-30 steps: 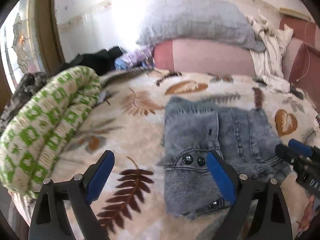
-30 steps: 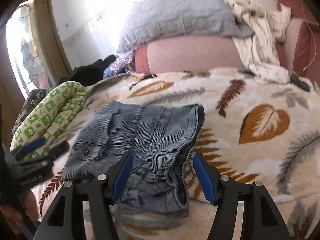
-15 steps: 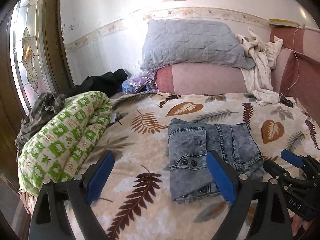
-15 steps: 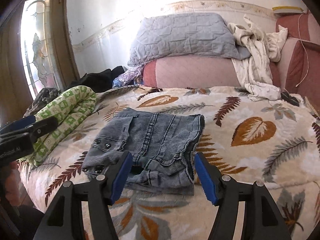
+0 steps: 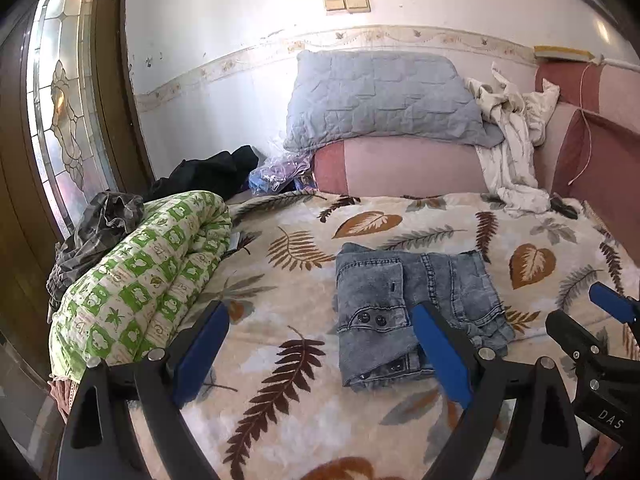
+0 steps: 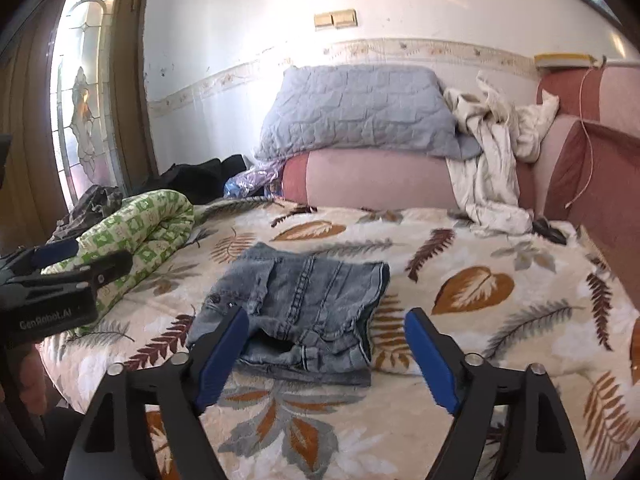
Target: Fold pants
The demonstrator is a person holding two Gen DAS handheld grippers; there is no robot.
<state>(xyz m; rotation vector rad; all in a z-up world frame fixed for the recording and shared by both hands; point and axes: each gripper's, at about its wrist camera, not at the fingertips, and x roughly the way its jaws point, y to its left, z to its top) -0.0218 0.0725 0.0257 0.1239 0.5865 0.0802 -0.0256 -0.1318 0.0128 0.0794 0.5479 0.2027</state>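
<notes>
Grey-blue denim pants (image 5: 408, 308) lie folded into a compact rectangle on the leaf-print blanket (image 5: 288, 380); they also show in the right wrist view (image 6: 304, 304). My left gripper (image 5: 320, 316) is open and empty, held back from and above the pants' near left edge. My right gripper (image 6: 326, 316) is open and empty, held back from the pants' near edge. The right gripper shows at the right edge of the left wrist view (image 5: 592, 320), and the left gripper at the left edge of the right wrist view (image 6: 84, 258).
A rolled green-and-white quilt (image 5: 148, 280) lies along the bed's left side, with dark clothes (image 5: 100, 224) beyond it. A grey pillow (image 5: 380, 100) and a white garment (image 5: 512, 152) rest on the pink headboard (image 5: 400, 164). A glass door (image 5: 60, 120) stands on the left.
Both grippers have pulled back and up from the folded pants, so more of the bed and wall is in view. Both stay open. The pants have not moved.
</notes>
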